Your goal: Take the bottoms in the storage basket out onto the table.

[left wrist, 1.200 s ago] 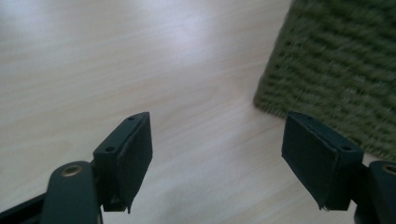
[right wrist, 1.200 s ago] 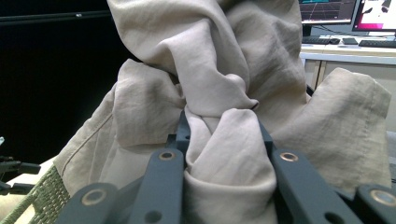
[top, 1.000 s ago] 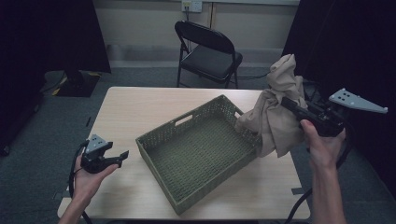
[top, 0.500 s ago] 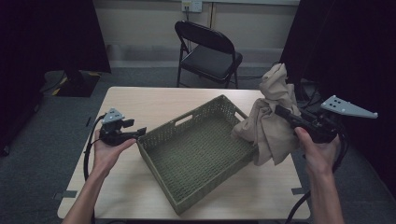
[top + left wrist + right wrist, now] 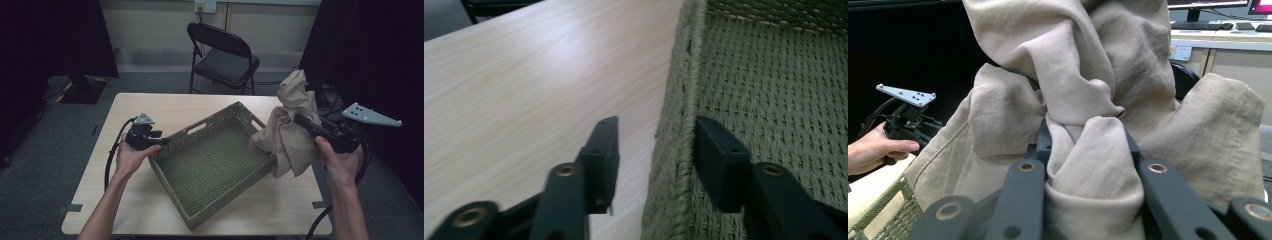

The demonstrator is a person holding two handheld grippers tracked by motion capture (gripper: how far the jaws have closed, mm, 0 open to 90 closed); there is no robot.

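A green woven basket (image 5: 210, 165) sits slantwise in the middle of the table. My left gripper (image 5: 159, 142) is at the basket's left corner. In the left gripper view my left gripper (image 5: 659, 145) straddles the basket's rim (image 5: 676, 165), one jaw outside and one inside. Its jaws have just been closing, and a gap still shows between the outer jaw and the rim. My right gripper (image 5: 300, 120) is shut on a bunched beige cloth (image 5: 290, 135), which hangs over the basket's right edge. The cloth (image 5: 1073, 60) bulges between the jaws of my right gripper (image 5: 1085, 135).
The light wooden table (image 5: 165, 105) has bare surface to the left of and behind the basket. A black folding chair (image 5: 225, 55) stands beyond the far edge. Dark curtains hang at both sides. The right gripper view shows the left gripper (image 5: 908, 117) and its hand far off.
My left hand has travelled from the table's near left area up to the basket's left corner, and its jaws have narrowed around the rim. The right hand with the cloth has stayed almost still.
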